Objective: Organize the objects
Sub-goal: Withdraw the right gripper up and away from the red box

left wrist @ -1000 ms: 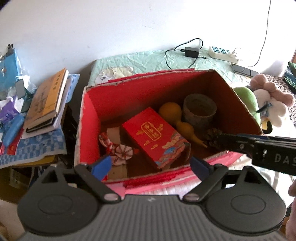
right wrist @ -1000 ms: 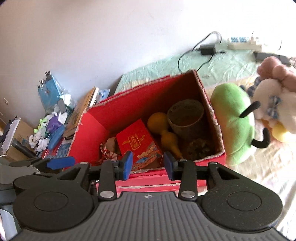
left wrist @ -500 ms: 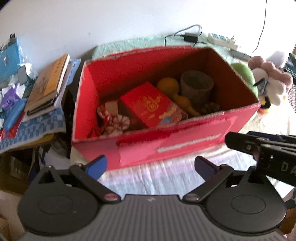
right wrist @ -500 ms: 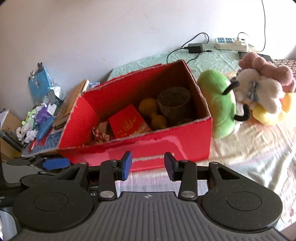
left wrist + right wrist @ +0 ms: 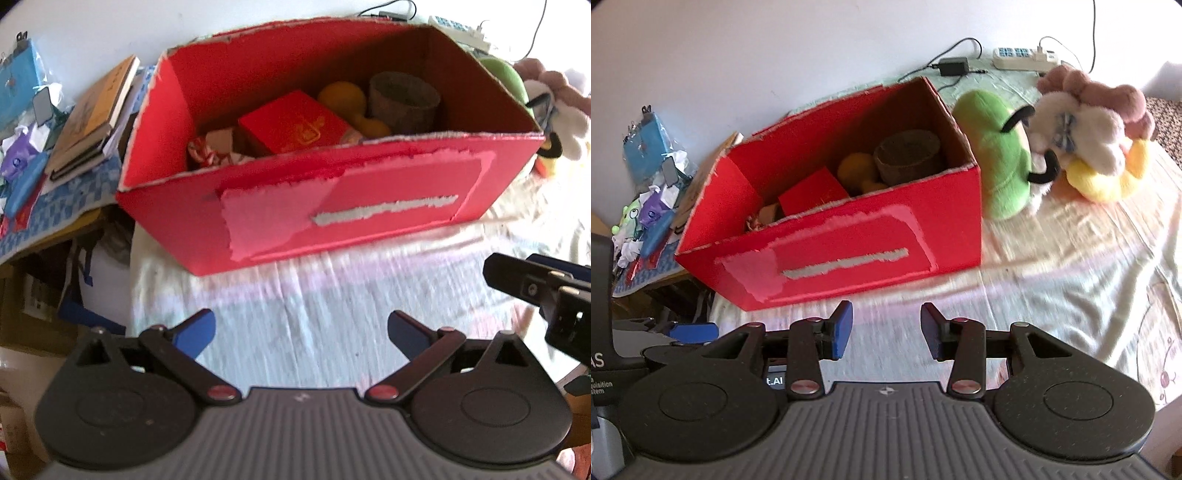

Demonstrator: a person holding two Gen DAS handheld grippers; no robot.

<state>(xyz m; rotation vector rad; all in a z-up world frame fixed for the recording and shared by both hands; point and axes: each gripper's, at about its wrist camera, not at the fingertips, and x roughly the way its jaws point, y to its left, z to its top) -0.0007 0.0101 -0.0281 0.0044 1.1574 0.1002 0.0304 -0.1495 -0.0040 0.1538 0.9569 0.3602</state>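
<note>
The red cardboard box (image 5: 846,236) stands in the middle of the frame on the light bedsheet (image 5: 1052,266), and it already holds several things: a small red gift box (image 5: 295,123), a yellow gourd (image 5: 341,98), a brown round pot (image 5: 404,98) and some red-white wrapped pieces (image 5: 207,155) at its left end. So a good part of the sorting looks finished. Outside the box, at the upper right, the green plush toy (image 5: 995,147) and the white and pink plush toy (image 5: 1082,136) lie together; probably they are what is left.

The left gripper (image 5: 299,332) has its jaws spread wide with nothing between them; they have just been opening. The right gripper (image 5: 886,328) is half open and also empty.

At the upper left, books (image 5: 92,118) and small clutter (image 5: 650,206) fill a side table; the view there is blurred. Nothing stands between the grippers and the toys.
</note>
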